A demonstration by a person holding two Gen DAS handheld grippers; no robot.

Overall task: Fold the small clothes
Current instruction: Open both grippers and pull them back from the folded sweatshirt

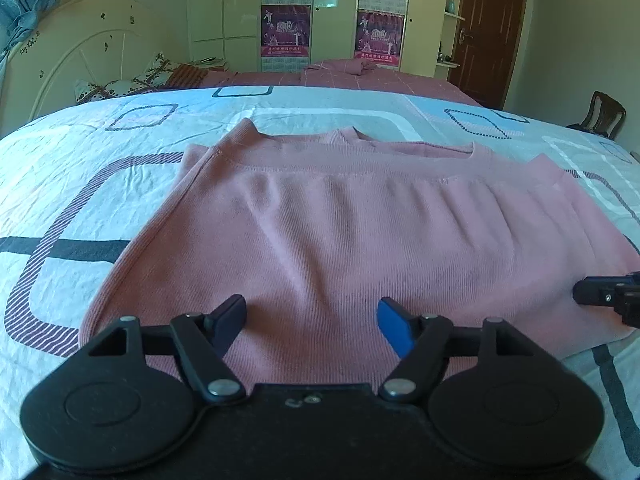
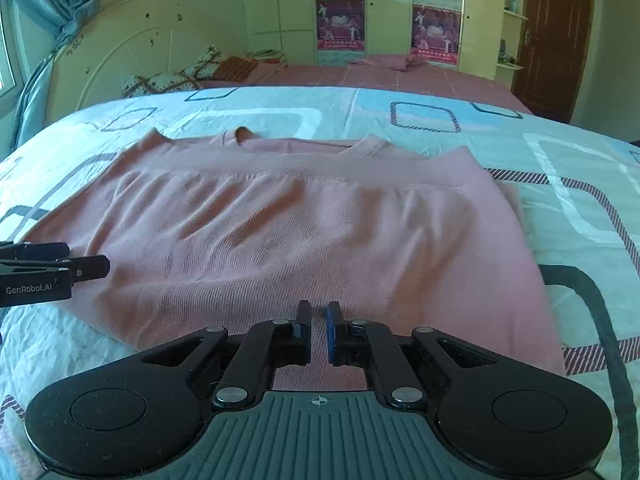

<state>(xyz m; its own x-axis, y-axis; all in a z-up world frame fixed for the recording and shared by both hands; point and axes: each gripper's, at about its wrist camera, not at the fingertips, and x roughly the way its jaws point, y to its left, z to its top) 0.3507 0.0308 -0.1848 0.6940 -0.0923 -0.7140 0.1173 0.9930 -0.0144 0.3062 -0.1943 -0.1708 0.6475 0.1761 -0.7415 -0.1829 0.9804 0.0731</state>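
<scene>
1. Pink garment, fine ribbed knit, lies flat on the bed's quilt, already folded over once: a hem band runs across the upper part, with a neckline and shoulder points poking out behind it.
2. Quilt is crinkly white cotton printed with rounded squares in blue, grey and striped purple.
3. My left gripper is wide open over the garment's near edge, one pad black, one blue; nothing sits between them.
4. My right gripper has its fingers nearly together, with a thin slit left. I can't tell if any knit is pinched in it; pink cloth shows through the gap, but that may just be the layer beneath.
5. Left view only: a dark wooden chair at the right edge, and the tip of the right gripper entering over the garment's right side.
6. Right view only: the garment's right near corner reaching the striped print, and the left gripper seen side-on with "GenRobot.AI" lettering on it.
7. Both views: cream headboard, patterned pillow, wardrobe with posters, brown door.
8. A pink heap on the far pink sheet is too blurry to identify. The garment's near hem is hidden behind the gripper bodies.
</scene>
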